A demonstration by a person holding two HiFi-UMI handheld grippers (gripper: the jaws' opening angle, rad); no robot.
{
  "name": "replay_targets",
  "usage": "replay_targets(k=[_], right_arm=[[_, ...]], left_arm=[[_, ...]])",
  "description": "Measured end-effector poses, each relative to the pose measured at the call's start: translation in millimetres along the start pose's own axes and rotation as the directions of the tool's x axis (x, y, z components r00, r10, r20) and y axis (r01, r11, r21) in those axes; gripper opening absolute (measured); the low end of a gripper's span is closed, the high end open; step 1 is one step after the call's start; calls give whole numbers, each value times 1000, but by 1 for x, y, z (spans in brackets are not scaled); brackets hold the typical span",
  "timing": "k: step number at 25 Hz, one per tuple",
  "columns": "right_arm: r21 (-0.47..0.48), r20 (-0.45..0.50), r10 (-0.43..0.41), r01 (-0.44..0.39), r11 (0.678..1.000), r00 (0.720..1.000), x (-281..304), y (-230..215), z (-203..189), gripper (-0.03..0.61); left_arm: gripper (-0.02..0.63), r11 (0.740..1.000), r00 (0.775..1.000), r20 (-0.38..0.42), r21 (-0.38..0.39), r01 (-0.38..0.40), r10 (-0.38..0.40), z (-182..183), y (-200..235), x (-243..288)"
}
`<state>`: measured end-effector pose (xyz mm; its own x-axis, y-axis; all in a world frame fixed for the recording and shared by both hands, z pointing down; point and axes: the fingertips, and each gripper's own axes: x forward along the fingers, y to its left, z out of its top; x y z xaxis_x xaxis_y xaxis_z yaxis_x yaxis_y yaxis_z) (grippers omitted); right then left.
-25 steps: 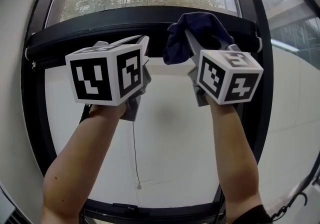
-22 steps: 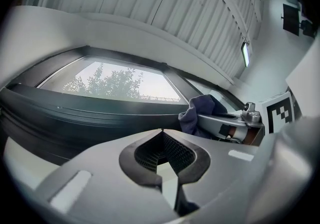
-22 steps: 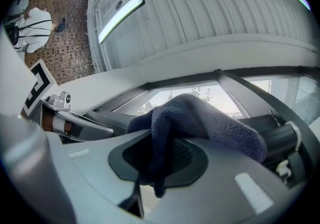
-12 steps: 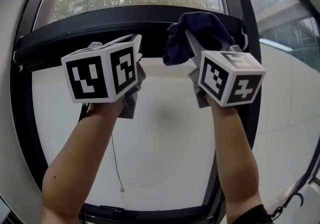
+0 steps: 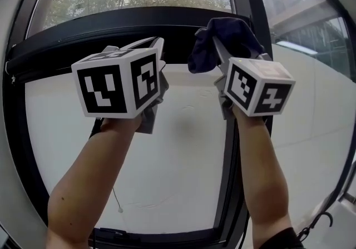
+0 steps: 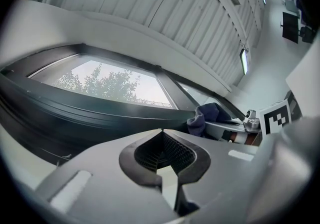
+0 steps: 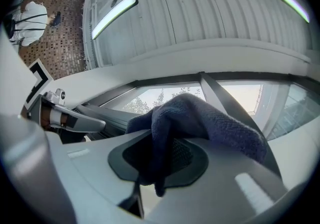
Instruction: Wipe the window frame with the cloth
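Cloth (image 5: 225,34) held up at the window frame (image 5: 111,25)
The right gripper (image 7: 167,155) pinches the bunched dark blue cloth against the frame's black crossbar, near the upright bar. The left gripper (image 6: 161,133) is alongside, jaws pressed together on nothing.

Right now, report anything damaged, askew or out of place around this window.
Nothing stands out. The dark blue textured cloth is bunched in the right tongs, up by the black window frame, which shows no damage. The left tongs are shut and empty.
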<state>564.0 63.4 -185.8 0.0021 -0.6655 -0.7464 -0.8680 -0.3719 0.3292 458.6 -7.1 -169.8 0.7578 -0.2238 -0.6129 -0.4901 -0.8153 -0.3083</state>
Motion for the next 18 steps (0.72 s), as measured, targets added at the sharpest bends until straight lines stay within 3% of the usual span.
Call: replay_targets(k=[10,18], right_arm=[[12,-23,-76,77,997,997,-1,-31,-10,66],[3,-43,-65,66,998,997,-2,-31,-10,65]], left_arm=[[-6,1000,999,-44,-15,28,-28,-17,-5,14],[-6,999,997,-62,-39,34,-37,-17,-8,17]])
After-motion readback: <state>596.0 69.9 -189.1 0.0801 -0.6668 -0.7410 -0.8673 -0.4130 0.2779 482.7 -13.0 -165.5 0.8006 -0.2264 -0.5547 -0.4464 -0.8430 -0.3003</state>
